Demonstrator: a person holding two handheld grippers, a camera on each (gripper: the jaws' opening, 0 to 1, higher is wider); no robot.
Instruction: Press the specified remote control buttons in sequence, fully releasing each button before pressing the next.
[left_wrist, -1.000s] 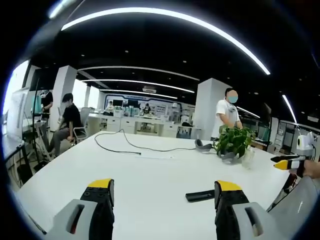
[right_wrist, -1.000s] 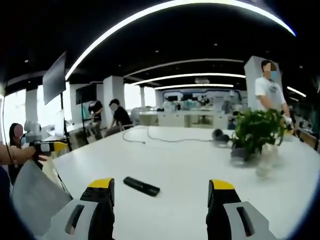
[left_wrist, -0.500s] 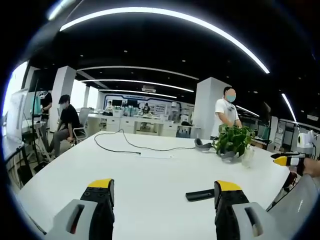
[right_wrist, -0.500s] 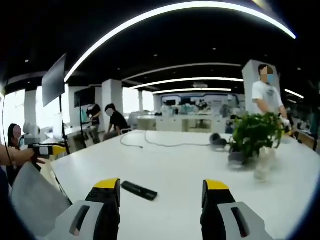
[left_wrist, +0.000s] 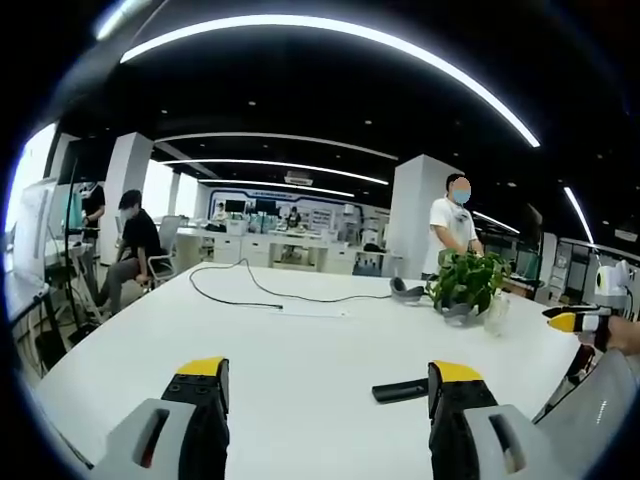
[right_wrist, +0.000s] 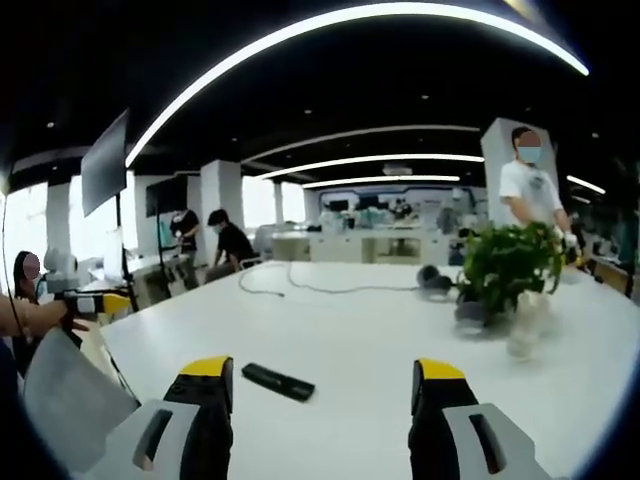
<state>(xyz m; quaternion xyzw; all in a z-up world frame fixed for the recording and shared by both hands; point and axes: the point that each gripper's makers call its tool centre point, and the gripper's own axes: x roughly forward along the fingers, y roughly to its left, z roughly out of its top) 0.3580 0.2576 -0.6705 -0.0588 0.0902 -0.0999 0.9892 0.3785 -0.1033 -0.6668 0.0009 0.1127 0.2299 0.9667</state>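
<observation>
Both the left gripper (left_wrist: 327, 385) and right gripper (right_wrist: 325, 382) hold their fingers spread wide, grasping nothing. The black remote control (right_wrist: 279, 381) lies on the white desk (right_wrist: 370, 330) just beyond them; a potted plant (right_wrist: 507, 270) stands far right.

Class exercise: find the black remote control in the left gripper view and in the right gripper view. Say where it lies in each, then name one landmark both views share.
Left gripper view: the remote control lies on the white table, low and right of centre, just left of the right jaw.
Right gripper view: the remote control lies low and left of centre, just right of the left jaw.
Shared landmark: the potted plant farther back on the table.
</observation>
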